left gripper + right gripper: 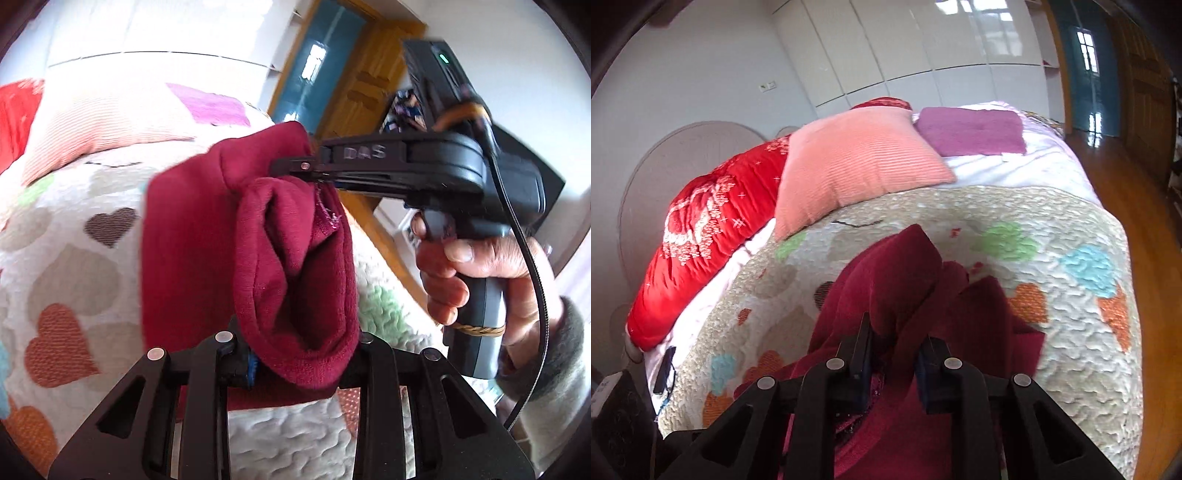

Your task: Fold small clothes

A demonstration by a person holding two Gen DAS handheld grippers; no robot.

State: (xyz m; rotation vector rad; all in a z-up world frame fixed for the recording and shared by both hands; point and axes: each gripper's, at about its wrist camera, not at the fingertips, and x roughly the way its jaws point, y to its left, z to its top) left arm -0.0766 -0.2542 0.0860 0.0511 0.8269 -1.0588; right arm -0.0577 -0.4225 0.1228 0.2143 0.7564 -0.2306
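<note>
Dark-red fleece garment (251,258) pinched in both grippers, lifted above the bed.
Left gripper (295,363) and right gripper (892,354) each clamp a bunched edge; beneath lies a cream heart-patterned quilt (1071,332), a pink ribbed cushion (857,166) beyond.

Left view: your left tool (295,365) carries it; it looks down over the bed (74,236) towards the door (325,62), with the garment (258,258) pressed close to the lens.
Right view: sits on your right tool (892,354), facing down the bed (1071,332) to the pillows (857,162) and wardrobe (905,44).
Shared: garment (897,280), quilt, pink pillow, door.
Cross-sight: your left view catches the right tool (314,171) and your hand (472,266).
</note>
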